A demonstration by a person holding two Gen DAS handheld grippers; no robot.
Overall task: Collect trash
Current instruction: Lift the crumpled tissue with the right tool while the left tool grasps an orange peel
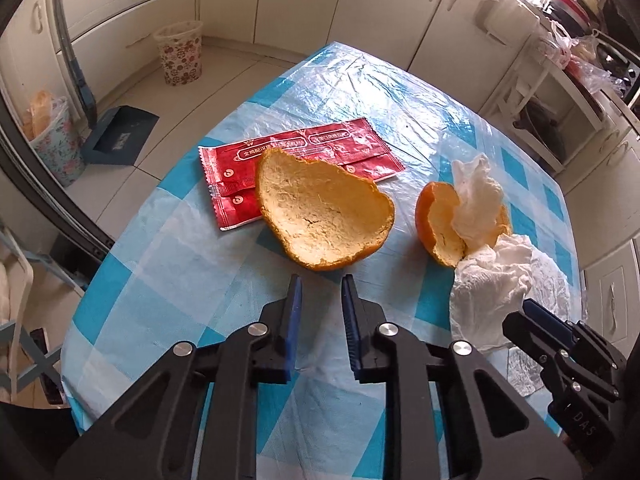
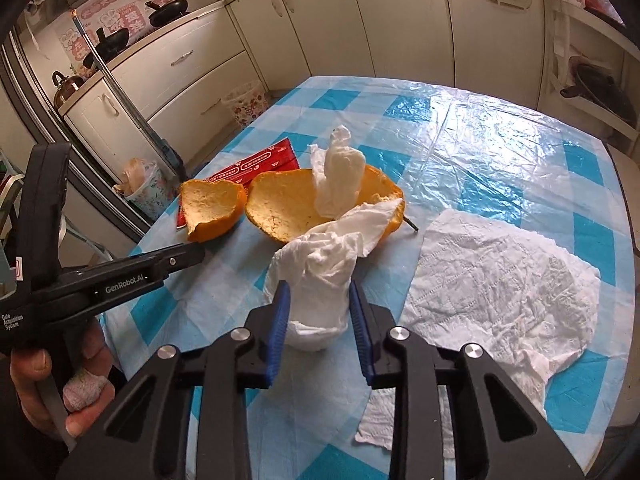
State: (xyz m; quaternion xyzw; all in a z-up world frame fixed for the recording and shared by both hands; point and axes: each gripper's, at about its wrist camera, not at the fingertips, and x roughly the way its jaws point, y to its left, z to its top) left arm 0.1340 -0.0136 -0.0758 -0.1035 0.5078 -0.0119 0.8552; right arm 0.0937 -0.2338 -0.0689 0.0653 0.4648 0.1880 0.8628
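My left gripper (image 1: 321,280) hovers just short of the near rim of a big orange peel (image 1: 324,216). Its jaws stand a narrow gap apart, with only tablecloth showing between them. A red wrapper (image 1: 320,148) lies behind that peel. In the right wrist view my right gripper (image 2: 318,292) is shut on a crumpled white tissue (image 2: 312,276), which fills the space between the blue pads. Beyond it sits a second orange peel (image 2: 280,204) with another tissue wad (image 2: 340,176) inside. The left gripper (image 2: 192,252) reaches toward the smaller-looking peel (image 2: 212,208).
A flat paper towel (image 2: 500,280) lies on the blue checked tablecloth (image 2: 480,140) at the right. On the floor stand a floral bin (image 1: 180,54), a bag-lined bin (image 1: 56,148) and a blue dustpan (image 1: 120,136). A hand (image 2: 80,360) holds the left gripper's handle.
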